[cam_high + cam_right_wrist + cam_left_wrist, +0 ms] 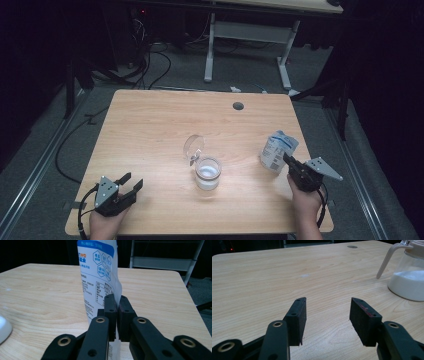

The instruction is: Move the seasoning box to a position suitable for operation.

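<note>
Nearest the camera in the high view, two hands came in from the bottom edge of a wooden table, each holding a black pair of tongs. The left tongs rested low at the table's near left corner with the jaws spread apart and nothing between them; in the left gripper view the left tongs' jaws framed only bare wood, with a glass jar of white powder off to the upper right. That jar stood near the middle of the table, its round lid tipped open behind it, well apart from both tongs.

The right tongs sat near the right edge of the table, clamped on the edge of a white and blue pouch. In the right gripper view the pouch stood upright directly in front of the jaws, and its thin side seam was pinched between the two pads, which were almost together. The pouch rose above the tongs, its printed face turned towards the left of that view
</note>
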Action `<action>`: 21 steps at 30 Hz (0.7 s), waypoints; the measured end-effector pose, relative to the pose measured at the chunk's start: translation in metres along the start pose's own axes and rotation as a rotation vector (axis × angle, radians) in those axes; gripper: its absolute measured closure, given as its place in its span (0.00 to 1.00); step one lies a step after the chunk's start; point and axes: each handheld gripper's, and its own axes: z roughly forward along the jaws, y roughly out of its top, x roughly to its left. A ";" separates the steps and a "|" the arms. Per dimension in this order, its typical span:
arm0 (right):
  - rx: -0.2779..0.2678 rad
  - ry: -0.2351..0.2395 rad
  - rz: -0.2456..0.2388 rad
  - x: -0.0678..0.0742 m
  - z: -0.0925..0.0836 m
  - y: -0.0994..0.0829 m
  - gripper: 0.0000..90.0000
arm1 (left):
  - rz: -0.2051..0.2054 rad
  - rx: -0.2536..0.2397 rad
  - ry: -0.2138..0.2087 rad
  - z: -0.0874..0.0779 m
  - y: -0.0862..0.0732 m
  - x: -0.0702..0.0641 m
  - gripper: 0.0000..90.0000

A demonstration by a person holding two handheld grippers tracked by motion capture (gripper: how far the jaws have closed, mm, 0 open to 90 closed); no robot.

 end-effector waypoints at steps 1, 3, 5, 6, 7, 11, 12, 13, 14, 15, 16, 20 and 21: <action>0.002 -0.002 0.001 0.001 0.000 0.000 0.94 | 0.001 0.001 -0.001 0.000 0.000 0.000 0.53; 0.003 -0.004 0.001 0.001 0.000 0.000 0.93 | 0.001 0.001 -0.001 0.000 0.000 0.000 0.53; 0.006 -0.004 0.004 0.001 0.001 0.000 0.90 | 0.001 0.003 -0.002 0.001 0.000 0.000 0.53; 0.006 -0.004 0.004 0.001 0.001 0.000 0.90 | 0.001 0.004 -0.002 0.001 0.000 0.000 0.53; 0.005 -0.002 0.003 0.001 0.001 0.000 0.89 | 0.000 0.004 -0.002 0.001 0.000 0.000 0.53; 0.014 0.000 0.009 0.001 0.001 0.000 0.84 | 0.002 0.006 -0.004 0.001 0.000 -0.001 0.53; 0.014 0.002 0.009 0.001 0.001 0.000 0.83 | 0.005 0.008 -0.003 0.001 0.000 -0.001 0.53; 0.022 0.001 0.011 0.001 0.002 0.000 0.77 | 0.004 0.017 -0.002 0.002 0.000 -0.001 0.53; 0.022 0.001 0.011 0.001 0.002 0.000 0.77 | 0.004 0.017 -0.002 0.002 0.000 -0.001 0.53; 0.029 0.002 0.015 0.002 0.002 0.000 0.72 | 0.003 0.017 -0.005 0.003 0.001 -0.002 0.53; 0.029 0.002 0.015 0.002 0.002 0.000 0.72 | 0.003 0.017 -0.005 0.003 0.001 -0.002 0.53; 0.047 -0.015 0.014 0.005 -0.002 -0.001 0.63 | 0.003 0.019 -0.012 0.005 0.003 -0.004 0.54; 0.049 -0.016 0.015 0.005 -0.003 -0.002 0.62 | 0.002 0.019 -0.016 0.006 0.003 -0.004 0.53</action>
